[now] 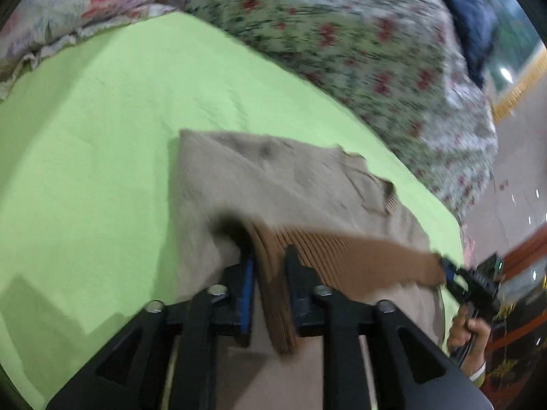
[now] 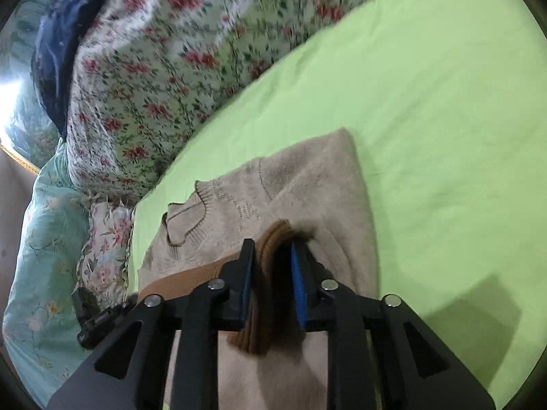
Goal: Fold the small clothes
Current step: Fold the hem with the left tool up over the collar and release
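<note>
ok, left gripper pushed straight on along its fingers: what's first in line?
The left gripper, shut on the brown ribbed hem, points along the beige sweater. It would likely meet the sweater's body first, then the green sheet; depth is unclear.

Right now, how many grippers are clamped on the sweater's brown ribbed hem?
2. The left gripper pinches one end of the brown ribbed hem; the right gripper pinches the other end, stretched above the beige sweater on the green sheet.
</note>
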`<state>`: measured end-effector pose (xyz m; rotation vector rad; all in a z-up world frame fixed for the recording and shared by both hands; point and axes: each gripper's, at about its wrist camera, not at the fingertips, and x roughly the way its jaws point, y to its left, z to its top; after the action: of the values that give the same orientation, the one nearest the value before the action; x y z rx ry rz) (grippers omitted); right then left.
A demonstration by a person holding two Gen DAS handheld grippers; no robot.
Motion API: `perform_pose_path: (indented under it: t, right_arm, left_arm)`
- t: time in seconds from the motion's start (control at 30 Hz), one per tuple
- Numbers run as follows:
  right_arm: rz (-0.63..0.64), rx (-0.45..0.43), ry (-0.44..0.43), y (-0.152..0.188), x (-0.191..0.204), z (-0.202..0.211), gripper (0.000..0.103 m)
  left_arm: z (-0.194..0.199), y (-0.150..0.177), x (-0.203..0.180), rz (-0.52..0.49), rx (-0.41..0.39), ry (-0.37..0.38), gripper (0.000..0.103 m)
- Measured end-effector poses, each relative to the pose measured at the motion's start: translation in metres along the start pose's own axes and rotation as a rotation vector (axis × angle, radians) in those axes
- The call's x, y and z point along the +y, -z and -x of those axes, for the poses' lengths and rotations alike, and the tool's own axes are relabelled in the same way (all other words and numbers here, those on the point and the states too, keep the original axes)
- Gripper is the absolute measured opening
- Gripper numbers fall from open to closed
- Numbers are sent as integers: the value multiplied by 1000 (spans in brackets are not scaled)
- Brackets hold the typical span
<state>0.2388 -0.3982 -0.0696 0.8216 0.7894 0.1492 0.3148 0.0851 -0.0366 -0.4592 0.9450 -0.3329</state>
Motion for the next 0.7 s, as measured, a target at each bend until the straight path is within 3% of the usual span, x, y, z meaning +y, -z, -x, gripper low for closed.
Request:
perform_pose_path:
  t: [0.07, 0.13, 0.23, 0.3, 0.37, 0.43, 0.5, 0.63, 0.7]
  right_arm:
    - [51, -39, 2, 10, 16, 20, 34]
    - [132, -25, -37, 24, 37, 26, 35]
    - [383, 199, -119, 65, 89, -3, 35]
    - [530, 333, -98, 89, 112, -30, 35]
    - [584, 386, -50, 95, 117, -48, 35]
    - [532, 420, -9, 77, 106, -70, 33]
    - [477, 397, 34, 53, 92, -81, 33]
    - [335, 254, 208, -6, 59, -90, 33]
    - [210, 157, 221, -27, 42, -76, 33]
  left_arm:
    - [12, 21, -19, -40, -5, 21, 34]
    - [16, 44, -44, -93, 12, 69, 39]
    - [-3, 69, -80, -199, 97, 117, 40]
    - [-19, 74, -94, -267, 123, 69, 39]
    - [-32, 68, -92, -273, 146, 37, 36]
    - [-42, 50, -83, -274, 166, 23, 33]
    - [-46, 29, -76, -287, 152, -23, 28]
    - [-44, -25, -39, -211, 63, -206, 29]
    - [-38, -42, -20, -158, 31, -231, 29]
